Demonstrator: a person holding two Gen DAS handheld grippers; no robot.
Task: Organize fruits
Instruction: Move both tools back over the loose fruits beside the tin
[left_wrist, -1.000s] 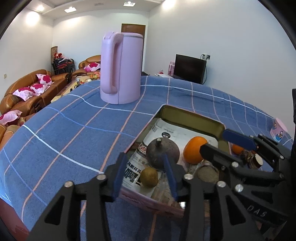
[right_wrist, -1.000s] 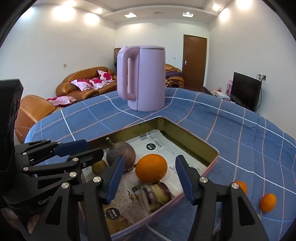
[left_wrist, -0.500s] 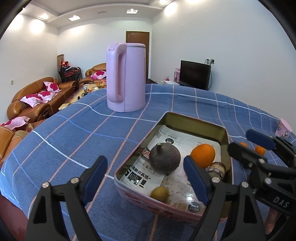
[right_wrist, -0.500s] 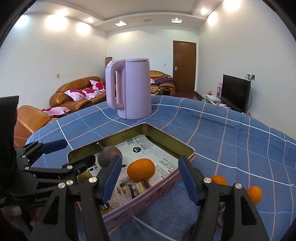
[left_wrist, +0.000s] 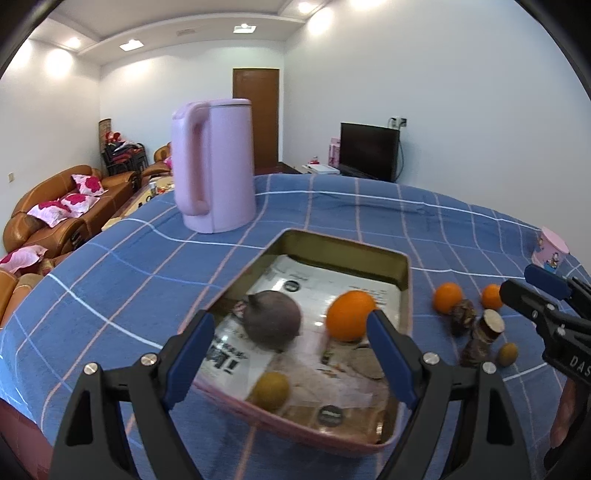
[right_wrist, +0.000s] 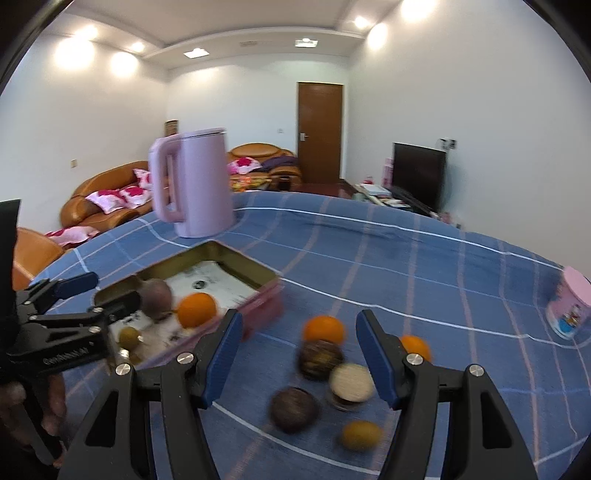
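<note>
1. Partly done, by the look of it. Inside the tin tray (left_wrist: 404, 271): a dark purple round fruit (left_wrist: 271, 320), a large orange (left_wrist: 349, 314) and a small yellow-green fruit (left_wrist: 269, 390), all lying on printed paper.
2. Still outside, on the blue checked tablecloth (right_wrist: 369, 258) just right of the tray: two small oranges (right_wrist: 324, 328) (right_wrist: 416, 345), a dark round fruit (right_wrist: 294, 409), a mottled dark fruit (right_wrist: 319, 360), a pale-topped brown item (right_wrist: 351, 380) of uncertain kind, and a small yellow fruit (right_wrist: 360, 435). Blurred in the right wrist view; six pieces counted, all close together.
3. Left gripper (left_wrist: 291, 363): spread wide, nothing between the pads, hanging over the near edge of the tray.
4. Right gripper (right_wrist: 299, 360): moderately spread, empty, aimed at the loose cluster; mottled fruit and one small orange framed between the fingers, not touched.
5. Judged remaining: transfer of the loose pieces into the tray, one at a time; right gripper best placed for the next pick.
6. Against a second ago: left gripper then nearly closed around the purple fruit and low in the tray; now opened and drawn back, purple fruit released in place.
7. Right gripper then over the tray, framing the large orange; now swung right toward the loose fruit, slightly wider.
8. Pink kettle (left_wrist: 214, 164) and pink cup (right_wrist: 570, 308) unmoved.
</note>
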